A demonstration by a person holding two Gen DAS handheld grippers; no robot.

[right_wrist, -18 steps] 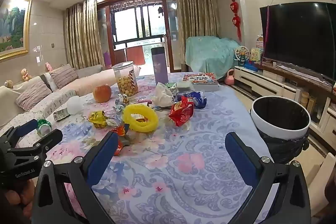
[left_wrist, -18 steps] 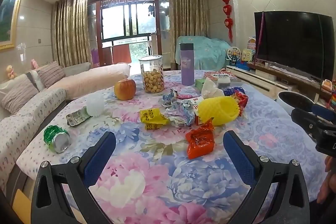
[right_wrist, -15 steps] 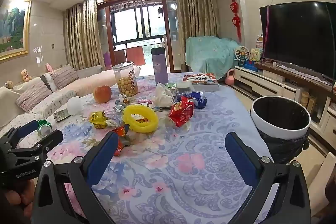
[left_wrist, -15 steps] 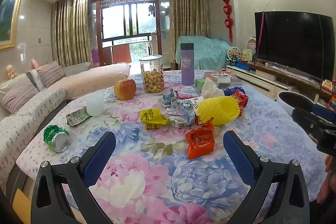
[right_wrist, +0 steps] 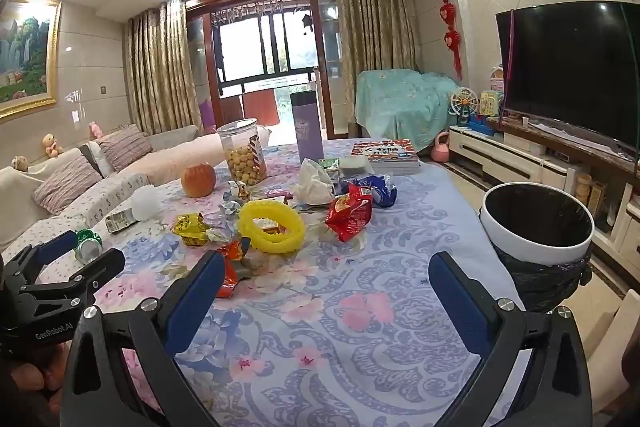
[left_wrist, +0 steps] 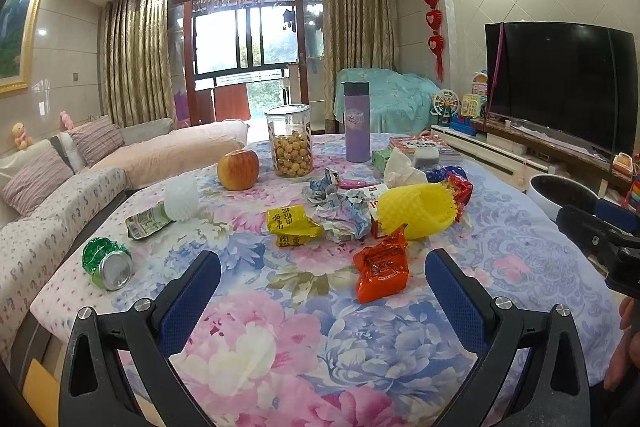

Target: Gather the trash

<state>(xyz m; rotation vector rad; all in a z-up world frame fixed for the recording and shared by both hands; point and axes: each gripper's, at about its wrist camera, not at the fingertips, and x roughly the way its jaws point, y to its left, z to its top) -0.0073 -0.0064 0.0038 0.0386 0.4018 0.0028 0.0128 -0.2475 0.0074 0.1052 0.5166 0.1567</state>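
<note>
Trash lies on the floral tablecloth (left_wrist: 280, 327): an orange-red wrapper (left_wrist: 382, 269), a yellow wrapper (left_wrist: 290, 225), crumpled paper (left_wrist: 344, 213), a yellow foam net (left_wrist: 416, 205), a red snack bag (right_wrist: 350, 213) and a crushed green can (left_wrist: 106, 263). My left gripper (left_wrist: 322, 301) is open and empty, just short of the orange-red wrapper. My right gripper (right_wrist: 326, 301) is open and empty over the table's near part. A white trash bin (right_wrist: 538, 227) with a black liner stands off the table's right side.
An apple (left_wrist: 238, 169), a jar of yellow balls (left_wrist: 291, 143), a purple flask (left_wrist: 357, 123), books (right_wrist: 386, 155), a tissue (right_wrist: 314, 183) and a white foam net (left_wrist: 182, 197) are on the table. A sofa (left_wrist: 60, 187) runs along the left; a TV (right_wrist: 572, 71) is on the right.
</note>
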